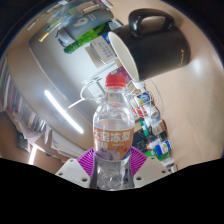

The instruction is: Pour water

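Cluttered shelves behind clear, red-capped water bottle (112,135) (orange label) pinched in hand-held gripper (112,165), below black mug (152,45)

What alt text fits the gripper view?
The gripper holds a clear water bottle with a red cap, tipped toward a black mug just beyond it. Cluttered shelves show behind.
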Demonstrator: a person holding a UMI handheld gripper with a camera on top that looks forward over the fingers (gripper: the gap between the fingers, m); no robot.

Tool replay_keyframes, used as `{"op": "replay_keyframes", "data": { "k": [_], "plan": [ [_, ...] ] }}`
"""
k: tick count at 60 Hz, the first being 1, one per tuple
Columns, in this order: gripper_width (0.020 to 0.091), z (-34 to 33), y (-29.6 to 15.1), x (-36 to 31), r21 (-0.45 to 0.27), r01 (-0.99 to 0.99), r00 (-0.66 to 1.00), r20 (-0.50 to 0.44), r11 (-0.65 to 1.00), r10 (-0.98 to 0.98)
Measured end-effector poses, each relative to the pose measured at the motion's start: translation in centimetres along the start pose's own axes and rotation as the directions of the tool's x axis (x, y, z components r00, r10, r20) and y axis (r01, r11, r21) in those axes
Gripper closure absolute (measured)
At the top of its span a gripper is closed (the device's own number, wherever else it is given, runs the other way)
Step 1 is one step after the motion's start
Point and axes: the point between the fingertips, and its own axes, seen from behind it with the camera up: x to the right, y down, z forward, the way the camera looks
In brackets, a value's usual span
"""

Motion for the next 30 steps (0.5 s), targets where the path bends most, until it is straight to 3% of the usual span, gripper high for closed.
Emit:
{"op": "replay_keyframes", "data": {
  "k": [13, 20, 24, 30],
  "plan": [
    [0.0670, -0.7, -1.5, 0.2, 0.040, -0.020, 1.000, 0.002, 0.999, 0.020],
    [0.0670, -0.7, 0.0, -0.3, -0.008, 0.036, 0.999, -0.010, 0.999, -0.036],
    [0.0671, -0.7, 1.9, -1.7, -0.053, 0.161, 0.987, -0.009, 0.986, -0.162],
    [0.0670, -1.8, 4.6, -5.0, -0.111, 0.538, 0.841, 0.008, 0.836, -0.541]
  ]
}}
